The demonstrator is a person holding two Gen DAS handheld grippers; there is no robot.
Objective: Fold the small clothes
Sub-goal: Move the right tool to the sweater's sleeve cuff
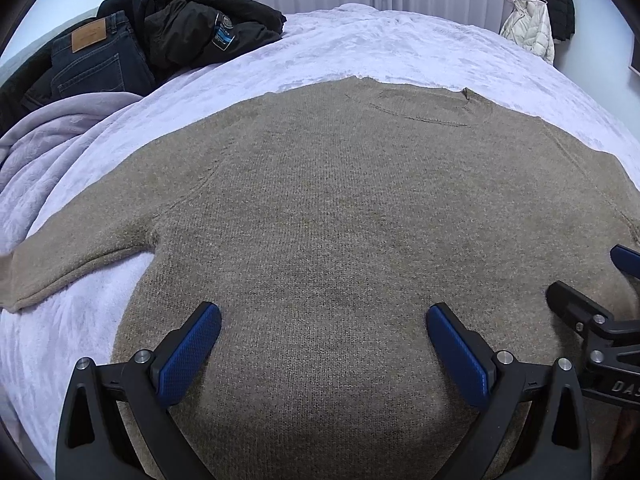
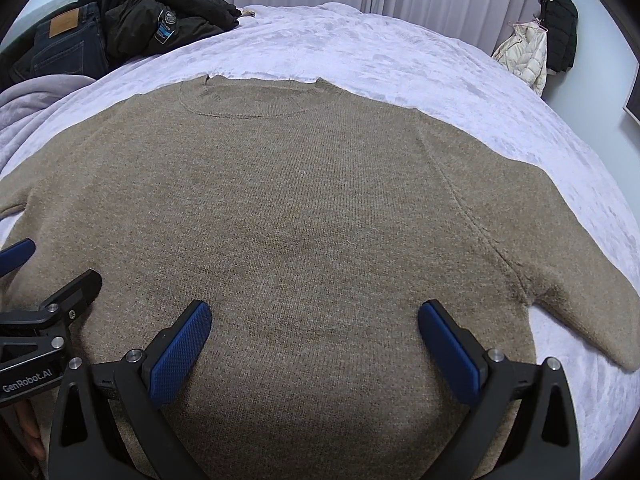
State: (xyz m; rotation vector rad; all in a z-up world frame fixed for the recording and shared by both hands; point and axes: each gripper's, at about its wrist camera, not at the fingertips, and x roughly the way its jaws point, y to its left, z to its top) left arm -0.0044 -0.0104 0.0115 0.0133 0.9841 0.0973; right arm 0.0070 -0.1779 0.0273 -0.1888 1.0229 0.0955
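A tan knit sweater [image 1: 340, 208] lies flat and spread out on the bed, neckline at the far side, sleeves out to both sides; it fills the right wrist view too [image 2: 304, 208]. My left gripper [image 1: 324, 316] is open and empty, hovering over the sweater's lower body. My right gripper [image 2: 314, 312] is open and empty over the lower body, beside the left one. The right gripper shows at the right edge of the left wrist view [image 1: 592, 280], and the left gripper at the left edge of the right wrist view [image 2: 52, 272]. The sweater's hem is hidden below both views.
The bed has a pale lilac plush cover [image 1: 400, 48]. Dark jeans [image 1: 96, 60] and a black jacket [image 1: 200, 20] are piled at the far left. A lilac blanket [image 1: 48, 144] is bunched at the left. Coats [image 1: 536, 28] hang at the far right by the curtains.
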